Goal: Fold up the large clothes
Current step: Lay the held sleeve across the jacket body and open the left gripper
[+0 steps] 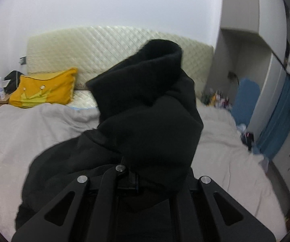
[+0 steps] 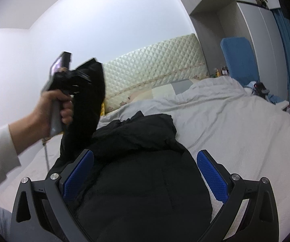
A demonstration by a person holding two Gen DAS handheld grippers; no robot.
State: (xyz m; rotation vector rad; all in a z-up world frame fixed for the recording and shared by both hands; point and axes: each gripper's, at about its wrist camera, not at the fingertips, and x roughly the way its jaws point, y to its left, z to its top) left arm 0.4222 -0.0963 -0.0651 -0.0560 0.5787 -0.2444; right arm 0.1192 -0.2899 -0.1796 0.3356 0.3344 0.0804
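Observation:
A large black jacket point(image 2: 141, 171) lies on the bed's grey cover point(image 2: 235, 125). My left gripper point(image 1: 137, 173) is shut on the jacket's sleeve point(image 1: 145, 109), whose cuff stands up in front of the lens and hides the fingertips. In the right wrist view the left gripper point(image 2: 72, 76) is held up at the left by a hand, with the sleeve point(image 2: 88, 96) hanging from it down to the jacket. My right gripper point(image 2: 145, 173) is open, its blue pads point(image 2: 211, 173) spread either side of the jacket's body, just above it.
A quilted cream headboard point(image 1: 108, 48) stands at the far end. A yellow pillow point(image 1: 44, 90) lies at the left, by a nightstand with a bottle point(image 1: 0, 88). Grey wardrobes point(image 2: 256, 30) and blue curtains point(image 1: 280, 119) are on the right. Small dark items point(image 2: 260, 88) lie at the bed's right edge.

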